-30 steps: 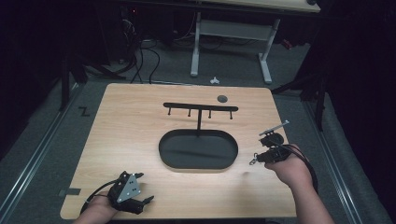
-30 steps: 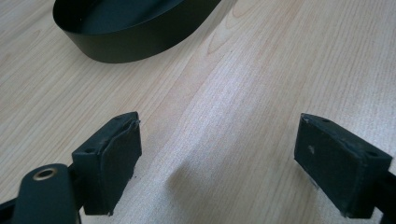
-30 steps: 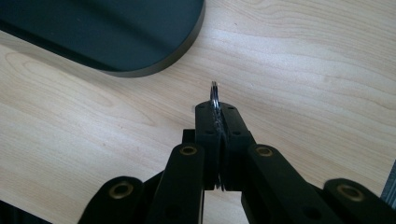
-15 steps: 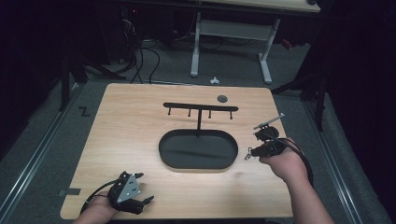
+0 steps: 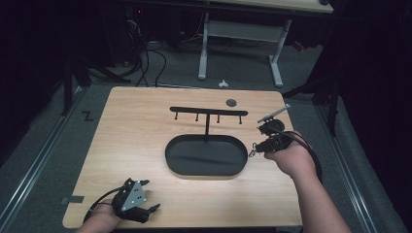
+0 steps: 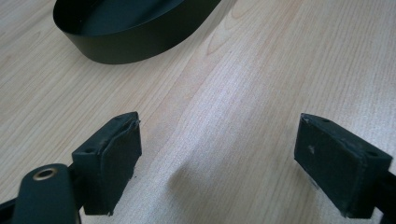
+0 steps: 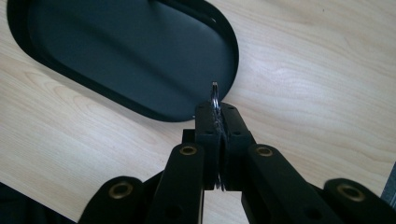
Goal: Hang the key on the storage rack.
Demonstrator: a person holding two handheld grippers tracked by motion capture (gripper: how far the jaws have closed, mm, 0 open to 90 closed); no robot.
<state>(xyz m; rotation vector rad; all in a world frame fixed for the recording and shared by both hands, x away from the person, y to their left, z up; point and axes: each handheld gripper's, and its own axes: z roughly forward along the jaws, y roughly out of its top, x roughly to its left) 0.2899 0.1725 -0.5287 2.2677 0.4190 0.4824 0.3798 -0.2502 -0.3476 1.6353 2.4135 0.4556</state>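
Since the earlier high-view frames, the right gripper (image 5: 258, 145) has shifted from the table's right edge toward the right end of the black oval tray (image 5: 206, 171), while the left gripper (image 5: 145, 209) has kept its place near the table's front-left corner. High view: the right gripper's jaws are pressed together on a small metal ring (image 5: 252, 153) that hangs at their tip just beside the tray's right rim; the gripper points leftward at the tray. A T-shaped black hook rack (image 5: 208, 112) rises from the tray's far rim, its bar running left to right, and a small dark disc (image 5: 231, 102) lies on the wooden table (image 5: 131, 131) beyond the rack. Bare wood surrounds the tray on all sides. Left gripper view: the two pads (image 6: 109, 161) stand wide apart with nothing between them, hovering just over bare wood; the tray's curved wall (image 6: 130, 44) lies ahead and to the upper left, well apart from the pads. Right gripper view: the jaws are closed tight on the thin ring (image 7: 215, 100), seen edge-on, its long axis running straight out along the jaws toward the tray's rim (image 7: 233, 60); open wood extends to the right of the tray.
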